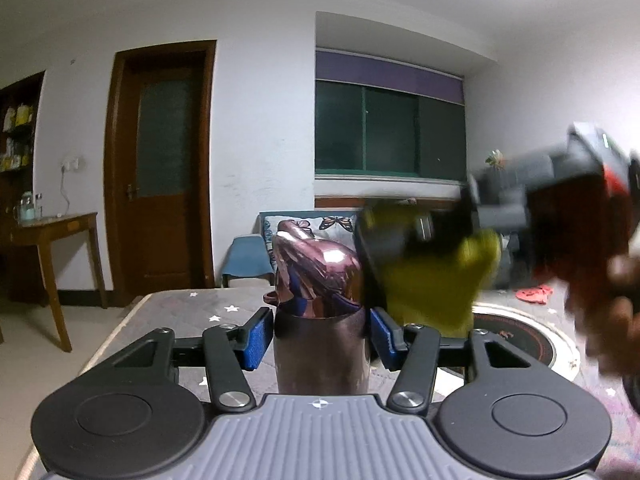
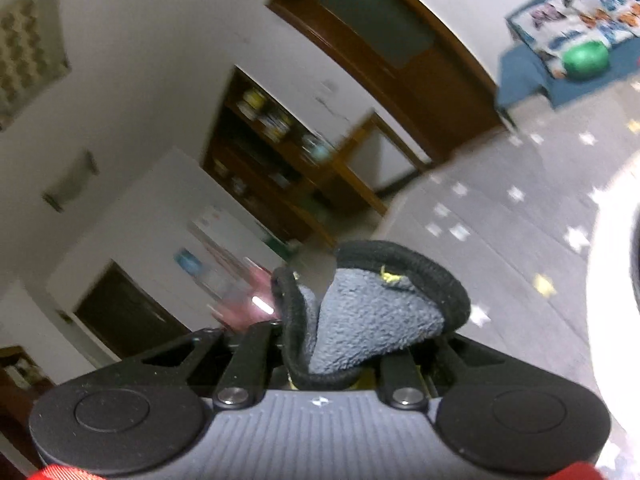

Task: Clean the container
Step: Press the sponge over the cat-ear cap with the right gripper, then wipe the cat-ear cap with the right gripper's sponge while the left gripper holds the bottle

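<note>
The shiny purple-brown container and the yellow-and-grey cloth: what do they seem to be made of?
The shiny purple-brown container looks like polished metal, perhaps stainless steel with a tinted coat: its lid throws sharp bright highlights and mirror-like reflections. The yellow-and-grey cloth looks like fleecy microfibre: its grey face is nubbly and matte, edged with a black stitched binding; the left wrist view shows its yellow side, blurred.

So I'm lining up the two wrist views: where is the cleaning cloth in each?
Left wrist view: the cloth is blurred yellow, right of centre, beside the purple container that the left tongs clamp.
Right wrist view: the cloth, grey face with black hem, is bottom centre, pinched in the right tongs.
Shared landmark: the brown door.
</note>
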Demonstrator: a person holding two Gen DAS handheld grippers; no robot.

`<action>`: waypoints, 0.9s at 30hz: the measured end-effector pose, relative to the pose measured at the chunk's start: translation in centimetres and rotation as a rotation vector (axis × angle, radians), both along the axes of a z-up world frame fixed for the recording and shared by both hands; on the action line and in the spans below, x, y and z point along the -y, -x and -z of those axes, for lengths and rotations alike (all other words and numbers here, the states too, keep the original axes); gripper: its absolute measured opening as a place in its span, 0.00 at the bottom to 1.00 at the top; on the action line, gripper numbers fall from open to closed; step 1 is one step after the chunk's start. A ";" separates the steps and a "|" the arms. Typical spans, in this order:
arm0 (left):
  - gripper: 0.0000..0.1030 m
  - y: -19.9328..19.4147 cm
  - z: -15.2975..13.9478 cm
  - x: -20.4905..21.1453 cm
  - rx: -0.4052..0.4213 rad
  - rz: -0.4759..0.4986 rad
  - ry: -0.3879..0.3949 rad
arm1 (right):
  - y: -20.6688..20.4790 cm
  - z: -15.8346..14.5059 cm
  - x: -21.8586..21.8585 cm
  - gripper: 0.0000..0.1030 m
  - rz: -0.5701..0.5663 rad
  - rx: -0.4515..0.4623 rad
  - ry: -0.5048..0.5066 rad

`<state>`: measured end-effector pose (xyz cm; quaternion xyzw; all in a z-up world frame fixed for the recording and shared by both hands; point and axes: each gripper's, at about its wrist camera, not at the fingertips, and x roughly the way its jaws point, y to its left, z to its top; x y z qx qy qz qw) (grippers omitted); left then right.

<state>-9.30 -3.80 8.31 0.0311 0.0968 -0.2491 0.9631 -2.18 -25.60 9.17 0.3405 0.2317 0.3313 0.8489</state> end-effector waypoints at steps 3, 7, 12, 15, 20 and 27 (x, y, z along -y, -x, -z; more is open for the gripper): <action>0.54 -0.2 -0.1 -0.3 -0.003 0.022 -0.007 | -0.4 -1.3 -0.4 0.14 -0.009 0.039 -0.023; 0.54 -0.4 -0.1 -0.7 0.000 0.039 -0.005 | -1.9 -0.5 -1.1 0.14 -0.007 0.007 -0.027; 0.54 -0.8 -0.2 -1.0 -0.002 0.052 0.003 | -3.4 2.9 -1.0 0.14 0.015 -0.095 -0.032; 0.54 -0.9 -0.1 -0.9 0.006 0.059 -0.008 | -4.1 5.6 -1.0 0.14 0.041 -0.169 0.003; 0.54 -1.4 -0.1 -0.7 0.003 0.062 -0.008 | -3.6 9.0 -0.5 0.14 0.063 -0.251 0.056; 0.55 -1.9 -0.2 -0.5 -0.008 0.055 -0.011 | -0.6 10.7 -0.8 0.14 0.041 -0.265 0.198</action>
